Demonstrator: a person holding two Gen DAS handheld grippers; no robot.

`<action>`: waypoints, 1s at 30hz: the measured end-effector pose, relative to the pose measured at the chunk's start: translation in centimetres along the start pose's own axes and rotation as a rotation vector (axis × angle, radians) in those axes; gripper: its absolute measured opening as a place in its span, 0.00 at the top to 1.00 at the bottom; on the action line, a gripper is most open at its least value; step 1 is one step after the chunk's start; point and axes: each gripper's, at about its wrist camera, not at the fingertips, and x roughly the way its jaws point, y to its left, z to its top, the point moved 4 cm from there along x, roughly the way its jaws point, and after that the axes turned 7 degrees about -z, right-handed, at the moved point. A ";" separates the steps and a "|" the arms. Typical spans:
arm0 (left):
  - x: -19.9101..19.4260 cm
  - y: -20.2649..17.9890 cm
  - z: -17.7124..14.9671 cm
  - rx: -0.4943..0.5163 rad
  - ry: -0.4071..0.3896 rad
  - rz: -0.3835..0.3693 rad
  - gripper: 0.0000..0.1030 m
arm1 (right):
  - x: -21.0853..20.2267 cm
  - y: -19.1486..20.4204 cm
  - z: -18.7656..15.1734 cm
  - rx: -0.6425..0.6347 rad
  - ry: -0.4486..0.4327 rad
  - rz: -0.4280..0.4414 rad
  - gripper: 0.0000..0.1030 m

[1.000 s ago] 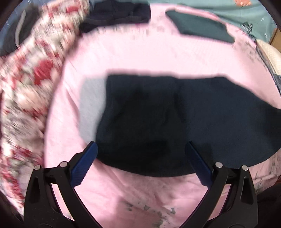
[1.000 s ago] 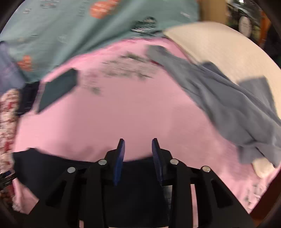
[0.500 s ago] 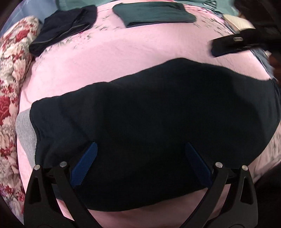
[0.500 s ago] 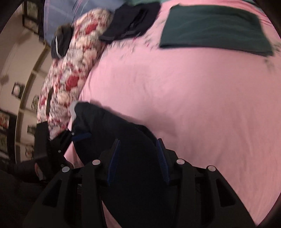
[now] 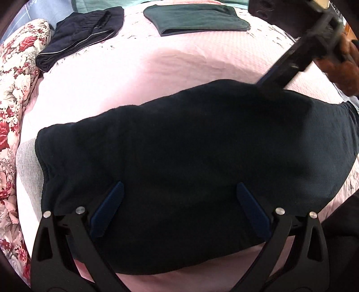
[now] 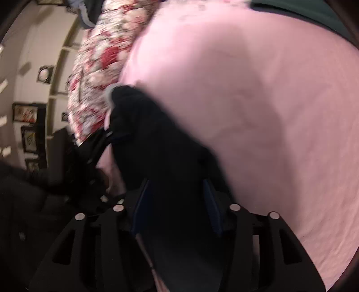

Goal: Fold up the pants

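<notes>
Dark navy pants (image 5: 190, 157) lie spread flat across the pink bedspread (image 5: 157, 67). My left gripper (image 5: 179, 186) hovers over their near edge, open wide, with only flat cloth under its blue pads. A hand holds my right gripper (image 5: 267, 78) at the pants' far right edge. In the right wrist view the pants (image 6: 161, 143) run up between the right gripper's (image 6: 176, 183) jaws, which are opening; the pads stand beside the cloth and do not pinch it. That view is blurred. The left gripper (image 6: 98, 146) shows at the pants' far end there.
A folded dark green garment (image 5: 197, 18) and a folded navy garment with a pale stripe (image 5: 83, 31) lie at the far side of the bed. A floral quilt (image 5: 13, 89) runs along the left edge. A grey patch (image 5: 28, 161) shows beside the pants' left end.
The right gripper swung round from facing the far side of the bed and came down over the pants, its jaws widening. The left gripper sank closer to the pants, then held still.
</notes>
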 end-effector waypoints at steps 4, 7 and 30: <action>0.1 0.1 0.0 0.000 0.003 0.001 0.02 | 0.5 1.0 0.6 -0.033 0.050 0.126 0.49; 0.1 0.1 0.0 -0.003 0.006 0.003 0.02 | 1.4 0.8 0.8 -0.039 0.105 0.127 0.48; 0.2 0.2 0.0 -0.013 0.002 0.013 0.02 | 2.4 -1.0 2.9 0.228 -0.122 0.332 0.76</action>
